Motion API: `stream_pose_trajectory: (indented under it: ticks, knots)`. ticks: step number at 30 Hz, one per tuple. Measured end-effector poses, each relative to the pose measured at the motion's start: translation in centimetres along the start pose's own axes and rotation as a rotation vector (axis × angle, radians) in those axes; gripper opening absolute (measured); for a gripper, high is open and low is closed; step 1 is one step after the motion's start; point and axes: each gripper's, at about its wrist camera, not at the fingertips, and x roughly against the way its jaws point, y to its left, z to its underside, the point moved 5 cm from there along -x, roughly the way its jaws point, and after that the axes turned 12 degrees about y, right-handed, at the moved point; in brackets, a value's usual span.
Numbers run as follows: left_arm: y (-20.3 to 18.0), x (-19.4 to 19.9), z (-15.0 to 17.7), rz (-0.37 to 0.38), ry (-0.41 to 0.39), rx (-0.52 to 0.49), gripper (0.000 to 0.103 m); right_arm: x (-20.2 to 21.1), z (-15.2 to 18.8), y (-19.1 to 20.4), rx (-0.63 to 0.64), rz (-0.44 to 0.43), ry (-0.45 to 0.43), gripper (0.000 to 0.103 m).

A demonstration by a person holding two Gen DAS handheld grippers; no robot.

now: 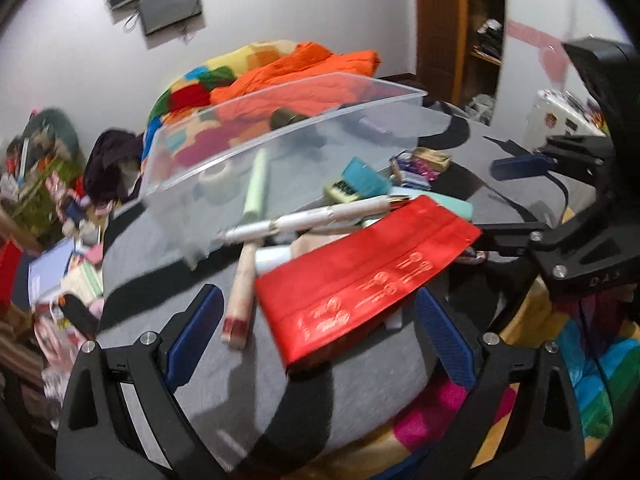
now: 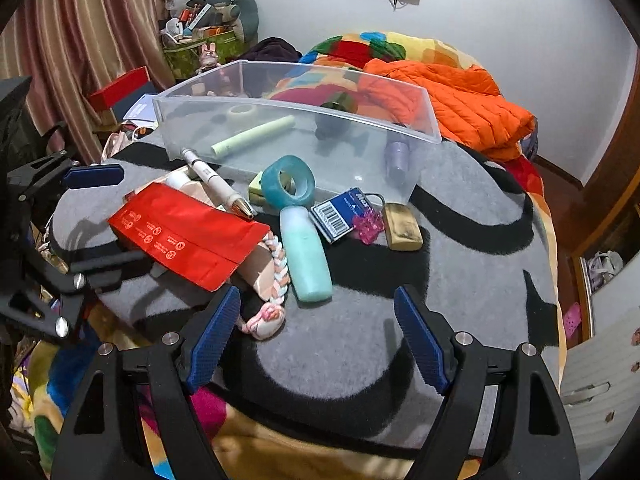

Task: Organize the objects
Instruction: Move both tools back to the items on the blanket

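A clear plastic bin [image 2: 416,184] [image 1: 168,176] stands on a grey and black rug; it holds a pale green tube [image 2: 252,136], a tape roll [image 2: 242,114], a dark round object [image 2: 334,114] and a purple bottle [image 2: 397,156]. In front lie a red packet [image 1: 360,276] [image 2: 188,236], a white pen [image 1: 316,216] [image 2: 218,184], a mint bottle [image 2: 306,256], a teal tape ring [image 2: 288,186], a blue card box [image 2: 340,214], a gold block [image 2: 402,226] and a braided cord [image 2: 276,276]. My left gripper [image 1: 316,336] is open around the red packet's near end. My right gripper [image 2: 316,336] is open, empty, just before the mint bottle.
A beige tube [image 1: 242,292] lies by the left gripper. An orange jacket [image 2: 460,100] and a colourful blanket [image 1: 188,92] lie behind the bin. Clutter and boxes [image 1: 48,248] fill the floor to the left. A wooden door [image 1: 440,20] stands at the back.
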Motion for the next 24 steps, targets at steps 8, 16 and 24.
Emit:
stream_pose_trajectory:
  ticks: [8,16,24]
  knots:
    - [1.6,-1.8,-1.2,0.153,0.035,0.002,0.098,0.0,-0.2,-1.9,-0.051,-0.059,-0.007,0.076]
    - [3.1,-1.3,-0.1,0.220,-0.020,0.102,0.084,-0.7,-0.8,-2.4,-0.057,-0.117,0.002,0.047]
    - [3.0,-0.3,2.1,0.173,-0.011,0.146,0.060,-2.3,-1.7,-1.7,-0.027,-0.154,0.034,0.038]
